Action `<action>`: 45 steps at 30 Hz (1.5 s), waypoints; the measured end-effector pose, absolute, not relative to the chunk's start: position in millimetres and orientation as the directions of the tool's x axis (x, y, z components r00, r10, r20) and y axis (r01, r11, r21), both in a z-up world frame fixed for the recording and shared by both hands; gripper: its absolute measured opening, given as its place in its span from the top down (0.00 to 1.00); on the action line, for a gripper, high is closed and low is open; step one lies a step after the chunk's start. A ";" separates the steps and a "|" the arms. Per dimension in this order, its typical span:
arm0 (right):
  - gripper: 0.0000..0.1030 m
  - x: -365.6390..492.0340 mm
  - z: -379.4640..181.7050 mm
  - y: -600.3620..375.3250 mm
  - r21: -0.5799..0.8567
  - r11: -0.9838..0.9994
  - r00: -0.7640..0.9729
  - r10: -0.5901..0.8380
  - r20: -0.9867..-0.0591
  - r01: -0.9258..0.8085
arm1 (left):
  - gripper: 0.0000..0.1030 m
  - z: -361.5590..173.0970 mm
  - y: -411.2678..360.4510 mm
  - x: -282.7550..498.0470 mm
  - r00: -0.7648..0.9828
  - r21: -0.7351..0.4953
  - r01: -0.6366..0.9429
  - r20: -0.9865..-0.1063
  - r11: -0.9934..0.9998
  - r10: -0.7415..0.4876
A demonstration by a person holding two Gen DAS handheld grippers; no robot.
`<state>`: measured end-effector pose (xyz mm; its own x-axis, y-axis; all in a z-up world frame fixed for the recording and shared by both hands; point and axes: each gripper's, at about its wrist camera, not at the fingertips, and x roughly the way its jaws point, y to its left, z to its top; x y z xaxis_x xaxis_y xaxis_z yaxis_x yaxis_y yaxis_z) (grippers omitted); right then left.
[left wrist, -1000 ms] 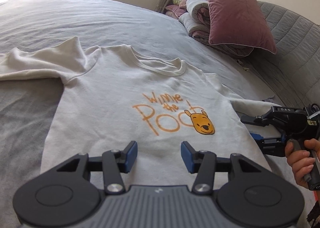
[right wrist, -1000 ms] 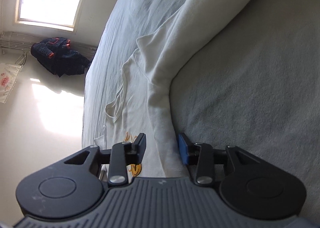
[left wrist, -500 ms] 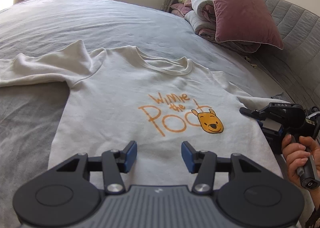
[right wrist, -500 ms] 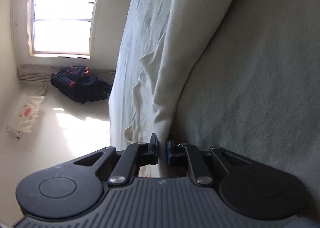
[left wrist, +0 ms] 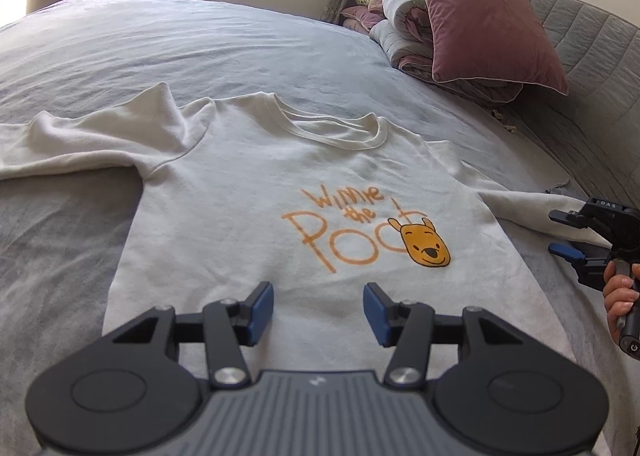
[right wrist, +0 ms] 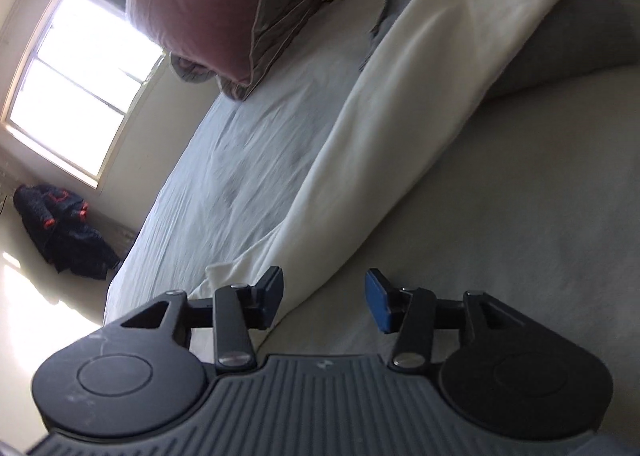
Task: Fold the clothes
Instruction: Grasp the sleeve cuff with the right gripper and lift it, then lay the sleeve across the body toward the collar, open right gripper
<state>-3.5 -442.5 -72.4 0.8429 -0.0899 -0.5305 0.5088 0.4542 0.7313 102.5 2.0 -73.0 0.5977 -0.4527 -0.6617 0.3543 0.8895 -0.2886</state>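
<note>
A white sweatshirt (left wrist: 240, 196) with an orange Winnie the Pooh print lies face up on the grey bed (left wrist: 200, 36), one sleeve stretched out to each side. My left gripper (left wrist: 318, 312) hovers open over the hem, nothing between its blue pads. At the right edge a hand holds my right gripper (left wrist: 558, 234) beside the right sleeve. In the right wrist view the right gripper (right wrist: 324, 300) has its jaws opening. The white sleeve (right wrist: 400, 136) runs away from the left finger (right wrist: 272, 294), and the pads do not press on it.
A pink pillow (left wrist: 480, 16) leans on folded quilts (left wrist: 404, 36) at the far right of the bed. A grey quilted headboard (left wrist: 580, 76) rises along the right side. A window (right wrist: 80, 68) and a dark jacket (right wrist: 60, 228) stand beyond the bed.
The right gripper pinched shut at the shirt's edge, then opened and swung up toward the sleeve and the pillow. In the left wrist view it drifted rightward. The left gripper stayed in place.
</note>
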 end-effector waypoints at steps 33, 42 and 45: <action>0.95 113.0 14.3 -270.3 0.188 0.956 0.892 -0.126 -0.433 0.227 | 0.46 -50.1 42.5 112.3 0.678 -0.168 0.214 -0.683 0.962 -0.270; 0.95 167.2 -35.9 -191.1 0.005 0.999 0.815 -0.037 -0.579 0.050 | 0.46 -46.3 52.7 111.3 0.690 -0.143 0.201 -0.682 0.969 -0.244; 0.95 169.4 -56.7 -174.3 -0.016 0.999 0.781 -0.036 -0.623 0.033 | 0.46 -45.7 55.9 111.7 0.688 -0.148 0.197 -0.683 0.969 -0.244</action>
<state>169.4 -174.3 -56.7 0.7814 -0.0357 -0.6230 0.0329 0.9993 -0.0160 111.7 55.9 -45.7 0.6881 -0.2442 -0.6833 0.1968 0.9692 -0.1482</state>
